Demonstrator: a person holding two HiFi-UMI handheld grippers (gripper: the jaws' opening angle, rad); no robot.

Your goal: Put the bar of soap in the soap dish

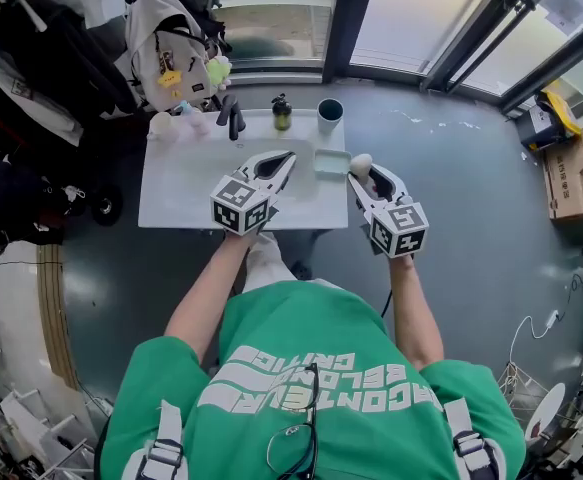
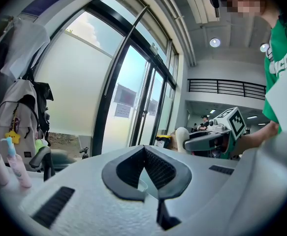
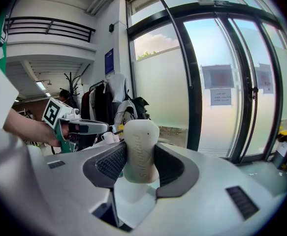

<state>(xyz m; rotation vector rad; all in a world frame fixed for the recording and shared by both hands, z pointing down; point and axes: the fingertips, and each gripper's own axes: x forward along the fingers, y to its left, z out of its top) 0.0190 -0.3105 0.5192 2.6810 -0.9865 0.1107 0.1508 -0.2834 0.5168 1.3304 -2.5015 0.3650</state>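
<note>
The pale cream bar of soap [image 1: 360,163] stands on end between the jaws of my right gripper [image 1: 361,172], just off the white table's right edge. In the right gripper view the soap [image 3: 141,136] fills the gap, and the right gripper [image 3: 139,152] is shut on it. The pale green soap dish [image 1: 331,162] sits on the table close to the left of the soap. My left gripper [image 1: 289,157] hovers over the table left of the dish, its tips touching, shut on nothing [image 2: 144,150]. From the left gripper view, the soap [image 2: 182,137] shows off to the right.
On the white table [image 1: 181,193], along the far edge, stand a dark cup [image 1: 330,114], a dark bottle [image 1: 282,112], black items [image 1: 233,118] and pale tubes [image 1: 166,125]. A backpack [image 1: 171,58] hangs behind. Cardboard boxes [image 1: 571,173] lie on the floor to the right.
</note>
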